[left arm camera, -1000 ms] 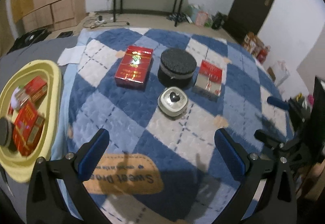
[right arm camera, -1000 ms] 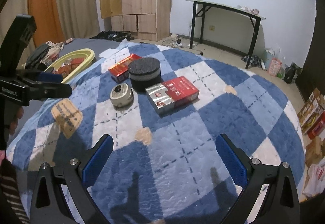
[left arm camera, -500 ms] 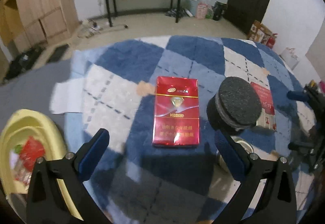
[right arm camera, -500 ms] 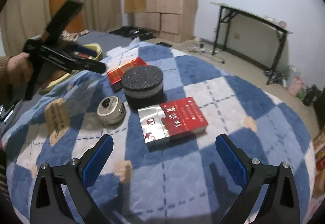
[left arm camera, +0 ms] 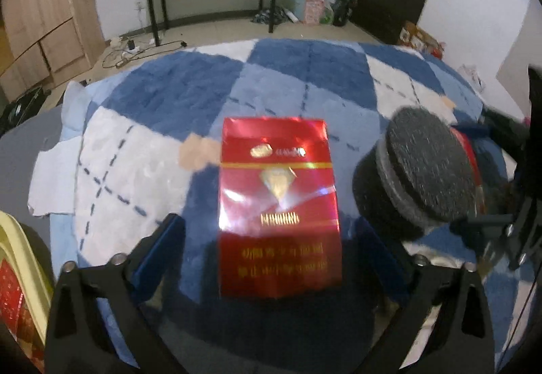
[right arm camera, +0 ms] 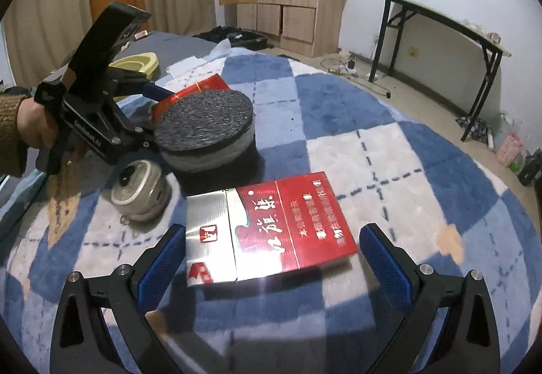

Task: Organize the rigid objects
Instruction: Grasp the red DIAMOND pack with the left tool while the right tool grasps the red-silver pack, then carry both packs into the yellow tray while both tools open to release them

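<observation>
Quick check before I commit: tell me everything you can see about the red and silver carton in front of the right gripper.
The red and silver carton is a flat rectangular box lying face up on the blue checked blanket. About a third is shiny silver; the rest is glossy red with white and gold lettering. It looks closed and undamaged. It lies between the open fingers of the right gripper, which do not touch it, near the round black-topped tin.

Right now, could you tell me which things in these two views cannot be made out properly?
- Yellow tray, left wrist view: cut off by the left edge; its contents mostly hidden.
- Red-and-silver box, left wrist view: largely hidden behind the black round box.
- Small silver tin, left wrist view: hidden behind the left tool.
- Red box lettering, left wrist view: blurred and glared.
</observation>
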